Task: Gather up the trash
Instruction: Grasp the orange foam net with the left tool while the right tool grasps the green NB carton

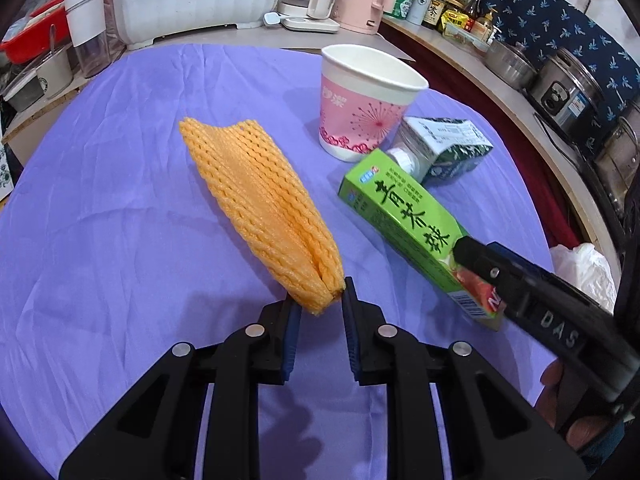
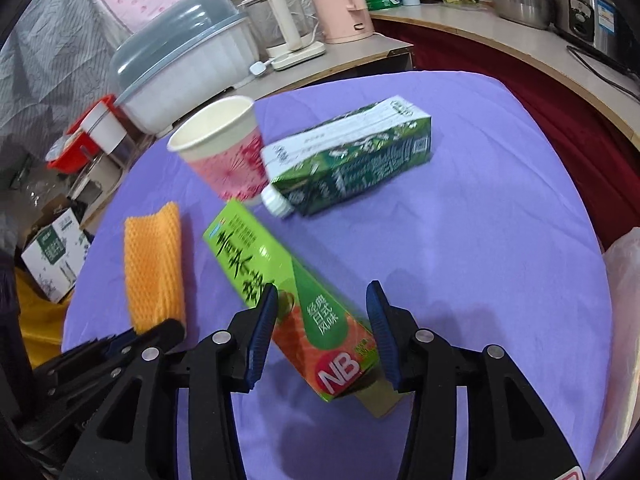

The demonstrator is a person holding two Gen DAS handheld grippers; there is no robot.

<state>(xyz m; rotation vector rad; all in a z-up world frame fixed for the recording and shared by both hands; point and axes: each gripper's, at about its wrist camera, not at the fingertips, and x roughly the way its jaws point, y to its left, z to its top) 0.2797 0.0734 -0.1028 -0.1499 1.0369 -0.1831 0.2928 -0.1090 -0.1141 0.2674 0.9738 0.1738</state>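
An orange foam net (image 1: 256, 196) lies on the purple cloth (image 1: 112, 208). My left gripper (image 1: 320, 298) is shut on its near end, both blue pads pressing the tip. A light green tea box (image 2: 288, 292) lies flat to the right. My right gripper (image 2: 322, 294) straddles the box's near end; its jaws stand open, with a gap at the right pad. In the left wrist view one of the right gripper's fingers (image 1: 484, 264) covers that box (image 1: 400, 216). Behind stand a pink paper cup (image 1: 360, 108) and a dark green carton (image 1: 448, 148) lying on its side.
A white plastic bag (image 1: 584, 268) hangs past the table's right edge. Beyond the far edge are a covered dish rack (image 2: 184, 72), kettles (image 2: 344, 0) and bottles. Pots (image 1: 568, 92) line the counter on the right. A cardboard box (image 2: 52, 256) sits on the floor at the left.
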